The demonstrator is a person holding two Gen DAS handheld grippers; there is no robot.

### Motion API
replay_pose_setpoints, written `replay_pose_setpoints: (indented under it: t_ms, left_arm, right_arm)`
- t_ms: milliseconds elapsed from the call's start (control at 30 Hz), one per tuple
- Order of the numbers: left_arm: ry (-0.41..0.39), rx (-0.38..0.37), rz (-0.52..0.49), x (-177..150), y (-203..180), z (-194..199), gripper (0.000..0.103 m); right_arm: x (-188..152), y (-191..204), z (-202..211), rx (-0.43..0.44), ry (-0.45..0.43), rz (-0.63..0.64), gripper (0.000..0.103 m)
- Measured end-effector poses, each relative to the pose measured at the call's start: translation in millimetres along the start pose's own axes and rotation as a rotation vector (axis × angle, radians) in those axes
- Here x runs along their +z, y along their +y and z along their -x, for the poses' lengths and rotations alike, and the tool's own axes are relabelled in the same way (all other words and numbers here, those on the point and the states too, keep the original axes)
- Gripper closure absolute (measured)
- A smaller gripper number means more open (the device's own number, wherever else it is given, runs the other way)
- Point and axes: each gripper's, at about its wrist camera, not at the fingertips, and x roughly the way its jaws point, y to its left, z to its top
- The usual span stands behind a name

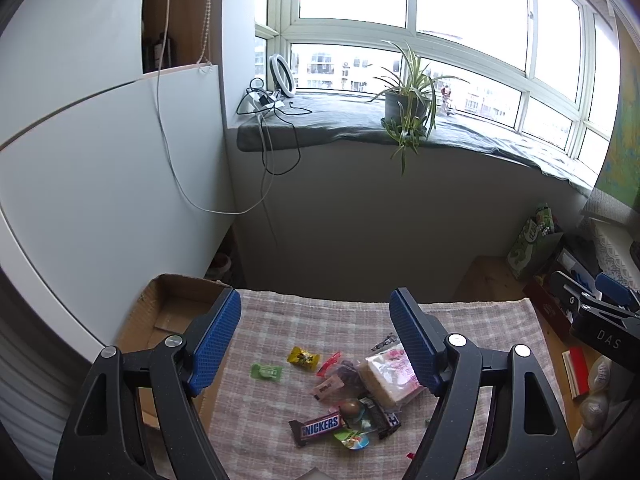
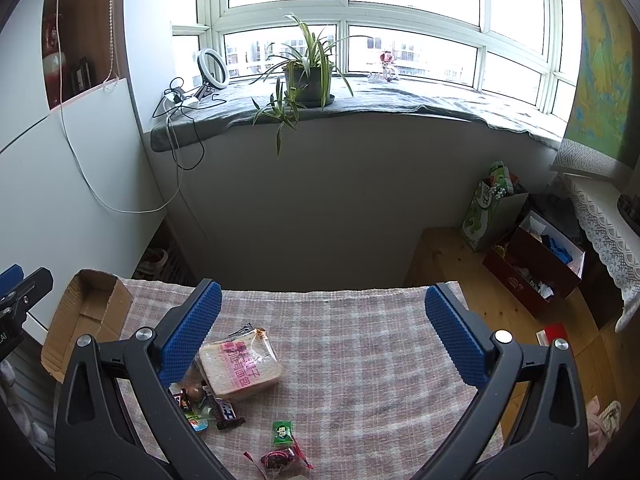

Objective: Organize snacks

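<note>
Both grippers hanging wide open, left [image 1: 316, 338] and right [image 2: 322, 330] | wrapped snacks [image 1: 344, 396] lying on checked cloth [image 2: 360, 344] | brown cardboard box [image 1: 172, 312] sitting beside

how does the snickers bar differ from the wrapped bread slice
The Snickers bar is a slim brown wrapper with bold lettering; the bread slice is a wide, pale square in clear film printed pink. The Snickers lies nearer the camera, the bread farther back. Both rest on the checked cloth, ungrasped.
</note>
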Motion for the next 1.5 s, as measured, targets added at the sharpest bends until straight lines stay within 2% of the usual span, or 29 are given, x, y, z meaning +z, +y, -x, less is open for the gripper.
replay_pose_setpoints:
  t_ms: [700, 800, 900, 1167, 1367, 1500]
  left_arm:
    - [0.055, -0.019, -0.003, -6, -6, -11, 0.026]
    - [0.091, -0.032, 0.01, -9, -3, -20, 0.026]
    - [0.135, -0.047, 0.029, -14, 1, -31, 0.026]
    - [0.273, -0.148, 0.074, -31, 2, -66, 0.027]
    - [0.408, -0.223, 0.112, -53, -5, -100, 0.028]
    - [0.503, -0.279, 0.151, -72, -13, -123, 0.031]
  right_arm:
    - [-1, -13, -16, 0.036, 0.068, -0.035, 0.0]
    - [-4, -21, -27, 0.09, 0.096, -0.057, 0.0]
    - [-8, -30, -44, 0.188, 0.149, -0.081, 0.0]
    - [-27, -36, -105, 0.395, 0.312, -0.08, 0.0]
    - [-49, -23, -153, 0.531, 0.458, -0.059, 0.0]
    - [-62, -5, -179, 0.572, 0.537, -0.008, 0.0]
